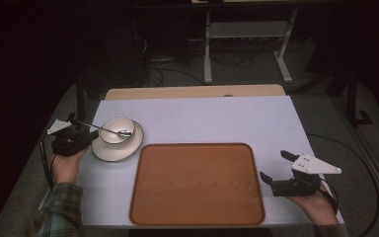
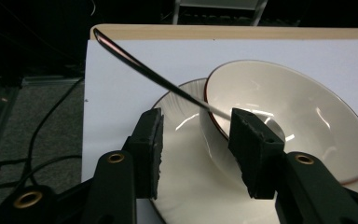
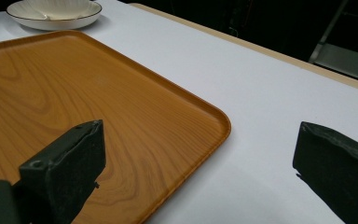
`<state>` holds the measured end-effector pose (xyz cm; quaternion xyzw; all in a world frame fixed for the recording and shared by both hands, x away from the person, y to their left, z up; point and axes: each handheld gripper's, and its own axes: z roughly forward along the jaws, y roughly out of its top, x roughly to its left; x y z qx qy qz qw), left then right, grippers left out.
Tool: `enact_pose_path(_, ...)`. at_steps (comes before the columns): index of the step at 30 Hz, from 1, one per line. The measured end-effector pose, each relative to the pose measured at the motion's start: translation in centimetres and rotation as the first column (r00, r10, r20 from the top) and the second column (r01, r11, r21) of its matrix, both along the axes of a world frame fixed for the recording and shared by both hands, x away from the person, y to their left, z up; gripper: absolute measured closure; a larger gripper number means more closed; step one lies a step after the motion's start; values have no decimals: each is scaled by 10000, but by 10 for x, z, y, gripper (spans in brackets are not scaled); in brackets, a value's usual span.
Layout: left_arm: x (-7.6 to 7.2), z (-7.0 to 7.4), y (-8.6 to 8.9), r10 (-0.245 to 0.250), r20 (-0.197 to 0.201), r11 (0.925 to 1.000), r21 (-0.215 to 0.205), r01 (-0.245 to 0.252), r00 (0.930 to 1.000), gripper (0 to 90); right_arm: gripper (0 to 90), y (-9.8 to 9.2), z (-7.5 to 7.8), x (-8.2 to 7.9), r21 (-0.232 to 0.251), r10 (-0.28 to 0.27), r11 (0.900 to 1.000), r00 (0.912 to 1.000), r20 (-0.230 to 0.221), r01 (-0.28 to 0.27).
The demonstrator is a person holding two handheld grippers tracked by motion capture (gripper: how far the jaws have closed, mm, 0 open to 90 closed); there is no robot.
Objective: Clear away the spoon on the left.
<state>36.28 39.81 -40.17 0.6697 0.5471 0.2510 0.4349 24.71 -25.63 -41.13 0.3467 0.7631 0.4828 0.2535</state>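
left gripper (image 1: 86, 134): fingers apart, hand low-left | right gripper (image 1: 275, 166): fingers spread wide, palm-up hand

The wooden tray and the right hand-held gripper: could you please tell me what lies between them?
Nothing: in the high view only bare white table cover separates the wooden tray from the right hand-held gripper.

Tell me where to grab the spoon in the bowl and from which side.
Grip the spoon by its raised handle, which slants up over the bowl rim toward the table's left edge. Come from that side with the left hand-held gripper, jaws astride the thin shaft.
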Motion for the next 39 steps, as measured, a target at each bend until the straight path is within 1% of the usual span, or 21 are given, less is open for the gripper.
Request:
enact_pose_path(2, 4, -2, 0, -26, 59, 9997, -254, 28, 10000, 539, 18, 0, 0, 0, -3, -2, 10000, 10000, -3, 2)
enact_pose_path(3, 7, -2, 0, -85, -11, 9992, -390, 85, 10000, 537, 18, 0, 0, 0, -4, 1, 10000, 10000, -1, -1)
enact_pose_path(7, 14, -2, -2, -186, -37, 9989, -429, 184, 9998, 547, 18, -1, 0, 0, 1, -35, 10000, 10000, -19, 35)
enact_pose_path(8, 15, -2, -3, -166, -24, 9989, -449, 165, 9999, 558, 18, -1, 0, 0, -3, -40, 10000, 10000, -25, 40)
enact_pose_path(9, 16, -2, -3, -185, -30, 9987, -484, 183, 9998, 587, 18, -1, 0, -1, -1, -56, 10000, 10000, -16, 56)
enact_pose_path(10, 17, -2, -4, -192, -68, 9987, -483, 189, 9998, 587, 18, -1, 0, -1, -1, -56, 10000, 10000, -16, 56)
enact_pose_path(14, 19, -1, -4, -181, 81, 9973, -709, 186, 9998, 643, 18, -3, 0, -2, 15, -87, 10000, 10000, -1, 87)
enact_pose_path(17, 19, 0, -4, -203, 175, 9969, -762, 216, 9996, 682, 18, -3, -1, -1, 23, -100, 9999, 9999, -29, 100)
enact_pose_path(21, 20, -1, -5, -279, 204, 9968, -749, 294, 9994, 702, 18, -2, -1, -1, -10, -70, 10000, 10000, -29, 69)
enact_pose_path(23, 20, 0, -6, -286, 291, 9971, -702, 306, 9992, 712, 18, -2, -1, -1, -16, -64, 10000, 10000, -25, 64)
enact_pose_path(27, 20, 4, -9, -396, 345, 9970, -656, 418, 9986, 727, 18, -2, -1, -1, -8, -79, 10000, 10000, -48, 79)
enact_pose_path(34, 24, 10, -21, -637, 528, 9962, -560, 667, 9966, 757, 18, -2, 0, -1, -9, -61, 10000, 10000, -18, 61)
enact_pose_path(39, 26, 12, -28, -787, 715, 9949, -568, 828, 9943, 798, 18, -3, 0, -1, -17, -74, 10000, 10000, -10, 74)
